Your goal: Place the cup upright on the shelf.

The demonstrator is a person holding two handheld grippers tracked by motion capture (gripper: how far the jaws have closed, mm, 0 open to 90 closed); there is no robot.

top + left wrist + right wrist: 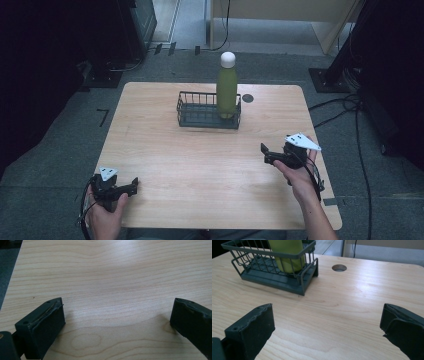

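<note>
Two tools sit low over a wooden table, one per hand. Left tool, near the table's front-left corner: jaws spread wide, nothing btwn them, just bare wood ahead in the left gripper view. Left hand wraps its grip. Well ahead of both tools, toward the far edge, a dark wire basket holds a green bottle w/ white cap, upright in the basket's right end. A round hole in the table lies just right of the basket. Right tool, held by right hand: jaws also wide apart, empty; basket & bottle ahead-left of it.
</note>
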